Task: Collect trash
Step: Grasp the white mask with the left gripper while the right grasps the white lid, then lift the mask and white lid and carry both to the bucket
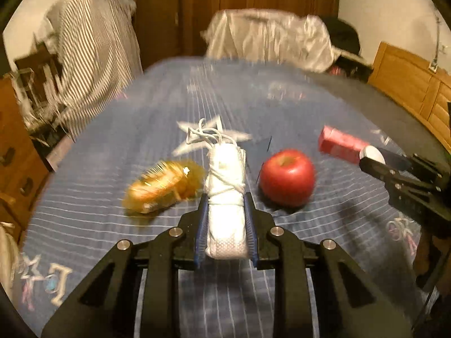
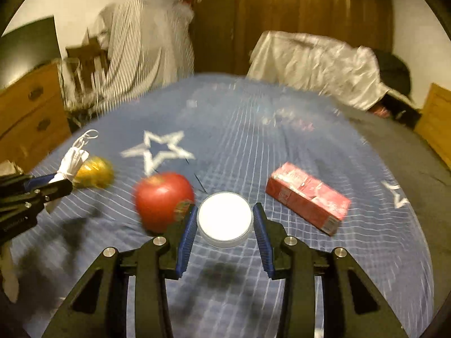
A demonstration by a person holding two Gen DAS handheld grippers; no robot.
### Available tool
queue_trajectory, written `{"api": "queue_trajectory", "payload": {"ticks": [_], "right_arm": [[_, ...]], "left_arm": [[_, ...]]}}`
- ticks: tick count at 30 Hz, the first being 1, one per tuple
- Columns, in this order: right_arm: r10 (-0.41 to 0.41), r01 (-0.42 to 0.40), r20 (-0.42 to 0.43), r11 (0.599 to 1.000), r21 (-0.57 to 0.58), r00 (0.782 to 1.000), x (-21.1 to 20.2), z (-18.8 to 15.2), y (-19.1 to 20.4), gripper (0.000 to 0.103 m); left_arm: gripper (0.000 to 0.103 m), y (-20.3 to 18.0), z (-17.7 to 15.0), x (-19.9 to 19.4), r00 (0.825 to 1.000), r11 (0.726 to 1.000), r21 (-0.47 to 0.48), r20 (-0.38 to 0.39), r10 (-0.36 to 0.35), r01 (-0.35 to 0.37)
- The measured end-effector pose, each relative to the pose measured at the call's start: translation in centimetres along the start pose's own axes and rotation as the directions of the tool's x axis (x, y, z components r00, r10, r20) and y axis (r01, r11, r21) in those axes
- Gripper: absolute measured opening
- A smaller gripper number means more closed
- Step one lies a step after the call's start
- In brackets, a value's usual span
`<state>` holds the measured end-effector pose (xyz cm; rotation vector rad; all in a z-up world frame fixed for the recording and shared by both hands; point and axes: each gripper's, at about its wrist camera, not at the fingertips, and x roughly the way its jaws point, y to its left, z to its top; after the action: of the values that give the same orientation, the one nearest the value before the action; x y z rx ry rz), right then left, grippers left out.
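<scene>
My left gripper (image 1: 226, 200) is shut on a rolled white face mask (image 1: 225, 197) bound with its strings, held above the blue bedspread (image 1: 112, 225). It also shows in the right wrist view (image 2: 72, 163). My right gripper (image 2: 224, 211) is shut on a round white lid (image 2: 224, 218), which also shows in the left wrist view (image 1: 372, 153). On the bed lie a gold crumpled wrapper (image 1: 163, 187), a red apple (image 1: 286, 177) and a red carton (image 1: 342, 143). In the right wrist view the apple (image 2: 162, 200) is left of the lid and the carton (image 2: 308, 198) is to its right.
A white cloth (image 1: 267, 38) and a black item (image 1: 344, 36) lie at the far end of the bed. A striped garment (image 1: 93, 53) hangs at the left. Wooden drawers (image 1: 17, 155) stand left, a wooden cabinet (image 1: 417, 93) right.
</scene>
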<state>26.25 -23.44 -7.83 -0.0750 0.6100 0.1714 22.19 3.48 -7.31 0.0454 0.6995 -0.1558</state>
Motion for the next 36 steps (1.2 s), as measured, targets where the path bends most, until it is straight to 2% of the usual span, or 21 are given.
{"api": "queue_trajectory", "payload": {"ticks": [3, 8, 15, 27, 36], "right_arm": [[-0.028, 0.027, 0.085, 0.999, 0.021, 0.996, -4.3, -0.2, 1.4, 0.041], [-0.070, 0.062, 0.200, 0.997, 0.046, 0.977, -11.0, -0.5, 4.3, 0.042], [-0.122, 0.106, 0.271, 0.992, 0.076, 0.955, -16.4, -0.7, 6.8, 0.041], [-0.120, 0.109, 0.307, 0.993, 0.053, 0.944, -19.6, 0.1, 9.7, 0.041], [-0.035, 0.038, 0.335, 0.999, -0.004, 0.941, -19.8, 2.9, 14.7, 0.041]], "left_arm": [[0.023, -0.4, -0.1, -4.3, 0.996, 1.000, -0.013, 0.093, 0.002, -0.001], [0.023, -1.8, -0.4, -9.1, 0.980, 1.000, 0.003, 0.199, 0.008, -0.009], [0.023, -3.3, -0.7, -11.5, 0.967, 1.000, 0.029, 0.255, -0.006, -0.001], [0.023, -1.6, -0.5, -14.4, 0.956, 1.000, 0.009, 0.294, 0.015, -0.018], [0.023, 2.2, -0.2, -16.3, 0.949, 0.996, -0.033, 0.303, 0.091, -0.085]]}}
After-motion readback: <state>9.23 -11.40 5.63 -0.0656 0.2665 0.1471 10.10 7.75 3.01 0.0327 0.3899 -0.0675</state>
